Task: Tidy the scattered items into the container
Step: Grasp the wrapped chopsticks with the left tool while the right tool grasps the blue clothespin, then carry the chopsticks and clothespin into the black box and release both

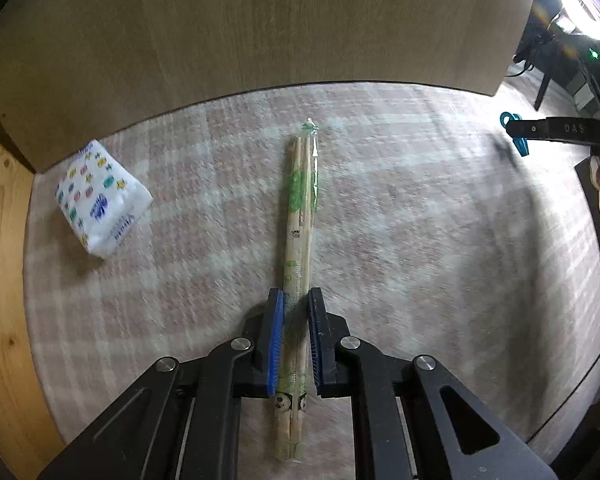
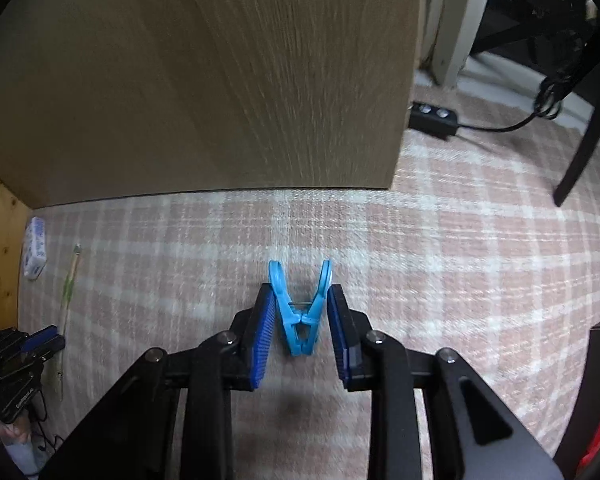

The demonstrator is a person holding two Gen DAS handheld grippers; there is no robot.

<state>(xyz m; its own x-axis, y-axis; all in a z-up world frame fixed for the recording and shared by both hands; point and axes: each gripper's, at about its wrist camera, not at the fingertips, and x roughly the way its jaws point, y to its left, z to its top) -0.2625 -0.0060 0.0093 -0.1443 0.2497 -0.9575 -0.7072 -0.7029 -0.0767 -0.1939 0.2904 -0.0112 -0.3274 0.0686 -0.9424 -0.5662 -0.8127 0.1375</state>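
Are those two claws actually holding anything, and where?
Left hand-held gripper clamps the wrapped chopsticks near their thick end. Right hand-held gripper pinches the blue clothespin by its handles.

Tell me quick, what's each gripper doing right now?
Left gripper: shut on the wrapped chopsticks.
Right gripper: shut on the blue clothespin.

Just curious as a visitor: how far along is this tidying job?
Nothing looks put away yet, and no container is clearly in view. In hand: the left claw is shut on the wrapped chopsticks; the right claw grips the blue clothes peg. Left: the tissue pack lies on the checked rug.
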